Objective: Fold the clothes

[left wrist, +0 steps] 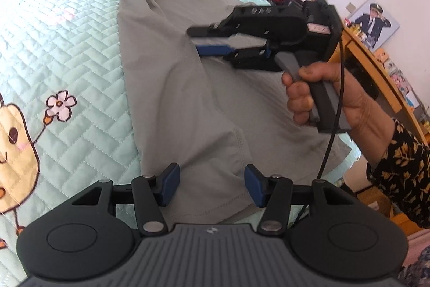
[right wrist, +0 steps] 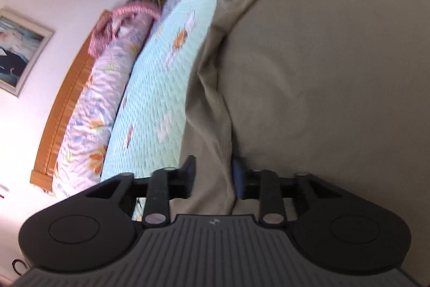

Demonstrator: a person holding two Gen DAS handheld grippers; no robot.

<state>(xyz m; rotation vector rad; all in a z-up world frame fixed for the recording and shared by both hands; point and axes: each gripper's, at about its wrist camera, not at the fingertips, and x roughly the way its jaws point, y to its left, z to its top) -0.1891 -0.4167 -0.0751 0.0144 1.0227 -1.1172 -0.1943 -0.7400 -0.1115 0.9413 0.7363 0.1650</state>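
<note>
**A:** What did the camera on your left wrist show?

**B:** My left gripper [left wrist: 212, 184] was low over the near hem of the grey garment [left wrist: 174, 98]. Its two blue pads stood well apart. The hem lay between and below them, but the pads did not press on it, so this gripper held nothing. The garment was spread long on the light green quilted bed cover [left wrist: 67, 45], with its far end near the top of the picture. My right gripper [left wrist: 194, 41] was also there, seen from the side, in my right hand [left wrist: 322, 96] with the flowered sleeve [left wrist: 403, 166]. Its fingers were close together and the cloth rose in a ridge to their tips.

**A:** And the right wrist camera?

**B:** This picture was turned on its side and a little blurred. A fold of the grey garment [right wrist: 322, 71] filled the narrow gap of the right gripper [right wrist: 213, 176] and touched both fingers, so I say it was pinched there. The rest of the cloth was flat on the bed cover [right wrist: 161, 71]. A flowered pillow [right wrist: 107, 88] lay along the wooden headboard [right wrist: 64, 109] behind.
</note>
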